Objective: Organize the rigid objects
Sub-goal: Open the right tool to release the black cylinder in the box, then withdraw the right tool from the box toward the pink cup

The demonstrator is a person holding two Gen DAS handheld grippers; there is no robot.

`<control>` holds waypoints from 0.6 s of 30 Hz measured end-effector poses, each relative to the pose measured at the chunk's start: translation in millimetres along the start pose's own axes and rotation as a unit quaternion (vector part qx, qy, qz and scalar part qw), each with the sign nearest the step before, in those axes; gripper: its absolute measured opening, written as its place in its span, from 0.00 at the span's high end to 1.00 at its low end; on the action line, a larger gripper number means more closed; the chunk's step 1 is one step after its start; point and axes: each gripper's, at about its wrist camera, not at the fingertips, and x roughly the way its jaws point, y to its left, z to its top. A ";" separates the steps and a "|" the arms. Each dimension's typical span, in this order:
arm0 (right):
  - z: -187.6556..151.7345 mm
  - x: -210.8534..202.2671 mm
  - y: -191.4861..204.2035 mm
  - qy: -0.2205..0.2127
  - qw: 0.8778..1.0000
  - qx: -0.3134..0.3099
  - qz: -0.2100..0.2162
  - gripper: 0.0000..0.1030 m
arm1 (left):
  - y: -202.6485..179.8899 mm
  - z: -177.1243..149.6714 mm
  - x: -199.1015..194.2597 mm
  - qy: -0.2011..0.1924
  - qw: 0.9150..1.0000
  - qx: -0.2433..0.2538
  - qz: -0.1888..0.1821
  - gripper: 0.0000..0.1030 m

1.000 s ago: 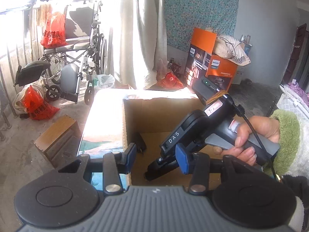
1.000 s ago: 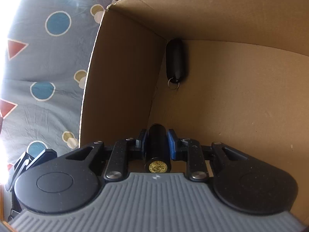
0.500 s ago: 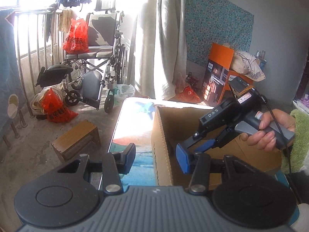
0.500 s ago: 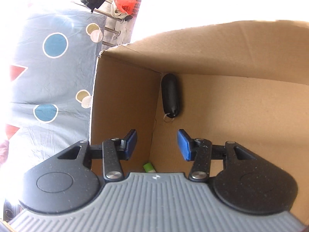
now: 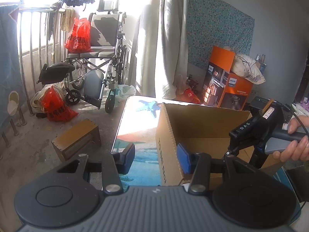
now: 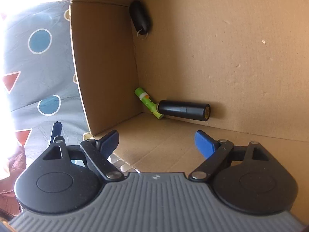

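An open cardboard box (image 5: 202, 121) stands on a patterned table. On the box (image 6: 106, 58) floor in the right wrist view lie a black cylinder (image 6: 183, 109), a green tube (image 6: 148, 103) touching its end, and a black key fob (image 6: 140, 18) in the far corner. My right gripper (image 6: 156, 143) hangs over the near corner, jaws opening wide with nothing between them. A hand (image 5: 295, 143) holds it over the box's right side. My left gripper (image 5: 155, 159) hovers at the box's near left corner, partly open and empty, with the box wall seen beyond its fingers.
A wheelchair (image 5: 96, 58) with a red bag (image 5: 78, 36), another red bag (image 5: 55, 106) and a low wooden stool (image 5: 77, 137) stand on the floor at left. An orange carton (image 5: 227, 81) sits behind the table. A patterned cloth (image 6: 38, 58) lies left of the box.
My right gripper let go of the black cylinder, which now lies on the box floor by the green tube; its jaws spread wide. My left gripper drew back leftward from the box.
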 end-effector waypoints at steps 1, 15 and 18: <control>4.3 3.5 -3.1 0.005 1.000 0.006 -0.004 0.16 | 0.9 -0.5 0.0 0.000 1.000 -0.002 0.000 0.52; 37.4 -11.4 14.3 -0.072 0.990 0.020 0.118 0.15 | 4.3 -4.4 1.0 0.005 1.000 -0.008 0.007 0.51; 29.1 -21.8 3.2 -0.083 0.989 0.021 0.121 0.15 | 3.7 -5.0 -1.0 0.004 1.000 -0.008 0.004 0.51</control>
